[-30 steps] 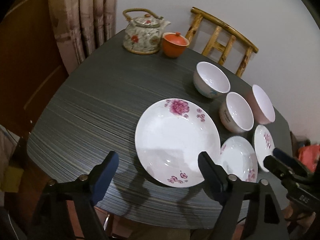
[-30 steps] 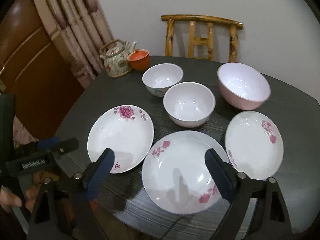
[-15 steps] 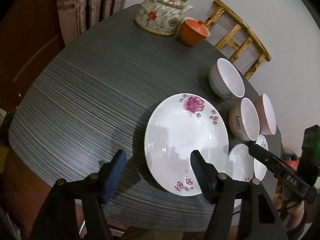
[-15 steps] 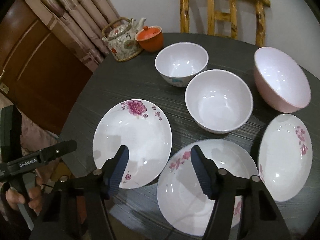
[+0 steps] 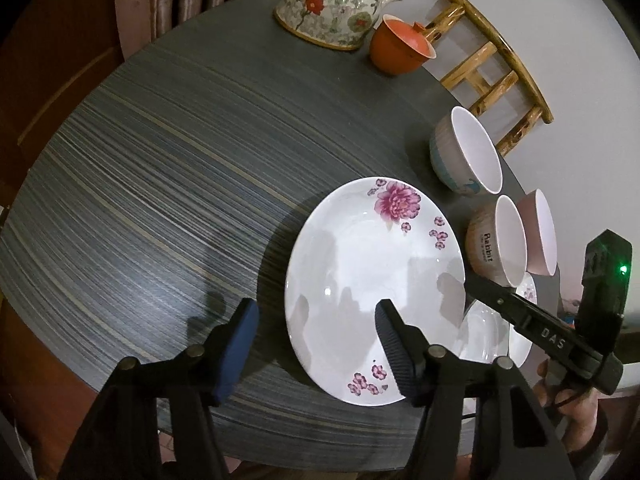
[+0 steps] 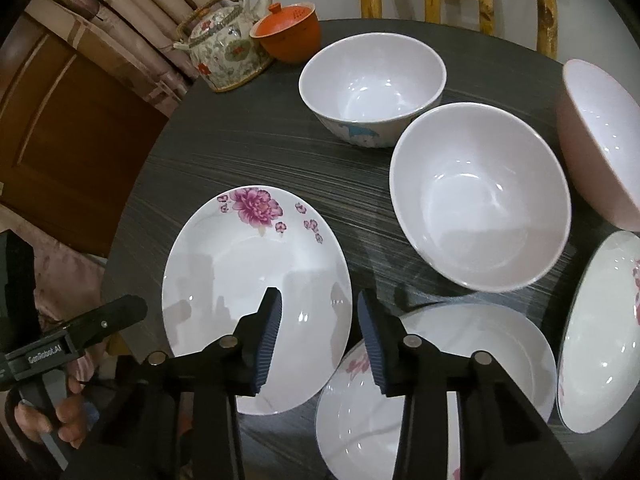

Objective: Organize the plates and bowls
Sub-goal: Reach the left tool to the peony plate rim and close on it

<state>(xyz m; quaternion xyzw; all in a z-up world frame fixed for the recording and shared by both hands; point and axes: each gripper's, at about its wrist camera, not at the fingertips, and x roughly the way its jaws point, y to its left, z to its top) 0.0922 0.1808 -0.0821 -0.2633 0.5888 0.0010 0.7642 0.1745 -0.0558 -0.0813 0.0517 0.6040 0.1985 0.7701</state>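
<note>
A white plate with a pink peony (image 5: pixel 372 264) (image 6: pixel 248 288) lies at the near left of the dark table (image 5: pixel 160 200). My left gripper (image 5: pixel 314 320) hangs over its left rim, jaws closing, with the rim between the fingers and untouched. My right gripper (image 6: pixel 319 304) straddles its right rim, jaws closing and narrower, the pads clear of the rim. Two more flowered plates (image 6: pixel 440 380) (image 6: pixel 596 340) lie to the right. Behind them stand a white bowl with a blue mark (image 6: pixel 372 84), a plain white bowl (image 6: pixel 480 196) and a pink bowl (image 6: pixel 600 140).
A flowered teapot (image 6: pixel 224 52) and an orange lidded cup (image 6: pixel 288 36) stand at the far left of the table. A wooden chair (image 5: pixel 492 64) is behind the table, curtains (image 6: pixel 120 20) and a brown door (image 6: pixel 60 120) to the left. The table's near edge is just under both grippers.
Both grippers have come down and closer to the peony plate, one on each side. Both pairs of jaws have narrowed, the right pair much more.
</note>
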